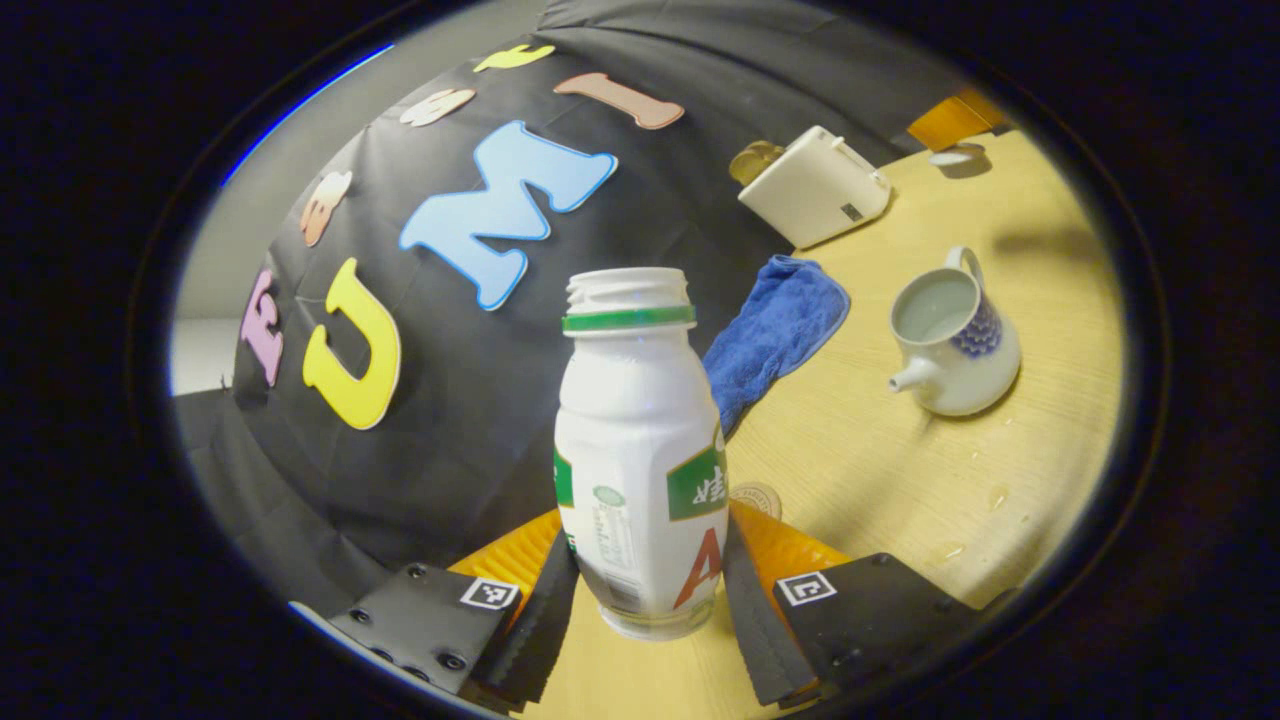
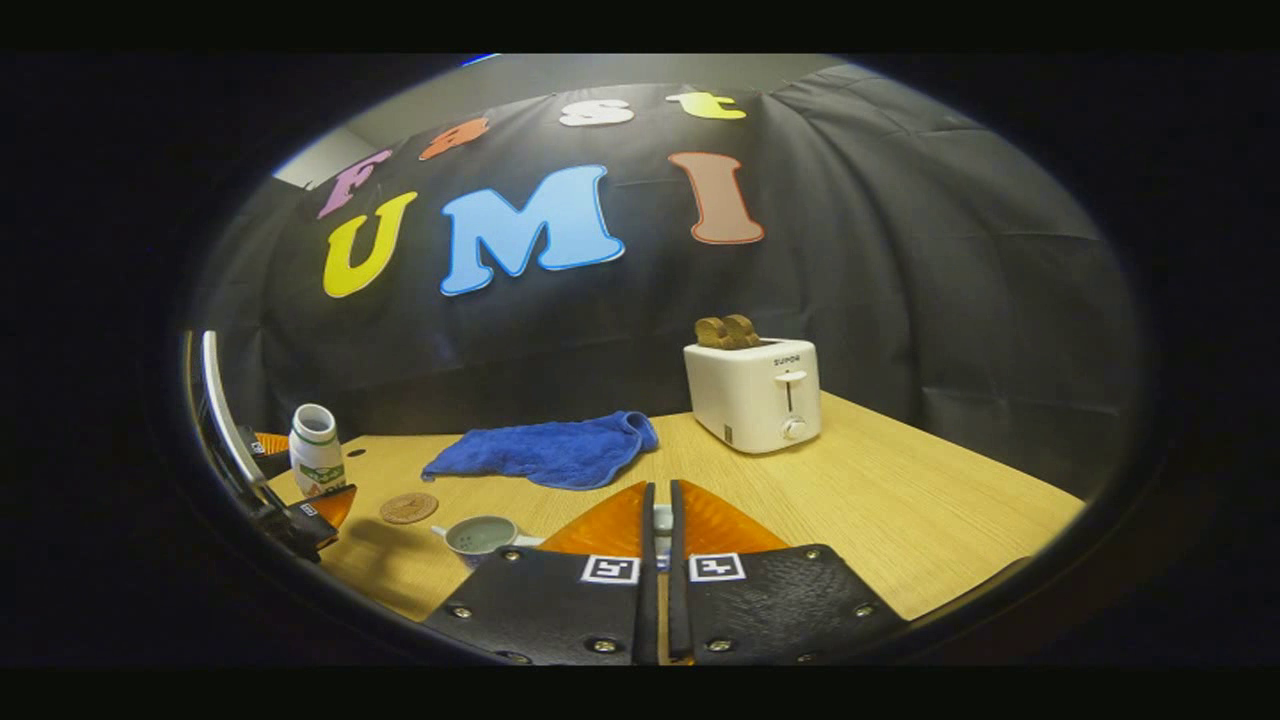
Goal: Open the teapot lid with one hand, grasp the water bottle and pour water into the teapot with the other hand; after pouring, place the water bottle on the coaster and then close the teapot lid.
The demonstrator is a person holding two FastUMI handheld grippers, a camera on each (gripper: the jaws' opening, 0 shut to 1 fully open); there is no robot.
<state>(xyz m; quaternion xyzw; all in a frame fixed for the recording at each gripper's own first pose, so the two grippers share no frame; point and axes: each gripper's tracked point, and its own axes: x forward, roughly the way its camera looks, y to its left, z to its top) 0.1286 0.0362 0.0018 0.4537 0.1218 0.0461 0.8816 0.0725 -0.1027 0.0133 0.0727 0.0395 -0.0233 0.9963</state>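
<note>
A white water bottle (image 1: 636,450) with a green neck ring and no cap stands upright between my left gripper's (image 1: 650,545) fingers, which press on its lower sides. The round coaster (image 1: 758,497) peeks out just behind it on the right. The white and blue teapot (image 1: 955,340) sits lidless to the right, with water inside. In the right gripper view, my right gripper (image 2: 660,505) is shut on a small white piece, the teapot lid (image 2: 662,520), held above the table. There the teapot (image 2: 480,535), coaster (image 2: 408,507) and bottle (image 2: 316,450) lie to the left.
A blue cloth (image 1: 775,330) lies crumpled behind the bottle by the wall. A white toaster (image 2: 755,395) with bread in it stands at the back. The wooden table (image 2: 900,500) stretches bare to the right of my right gripper, and a few water drops (image 1: 995,495) lie near the teapot.
</note>
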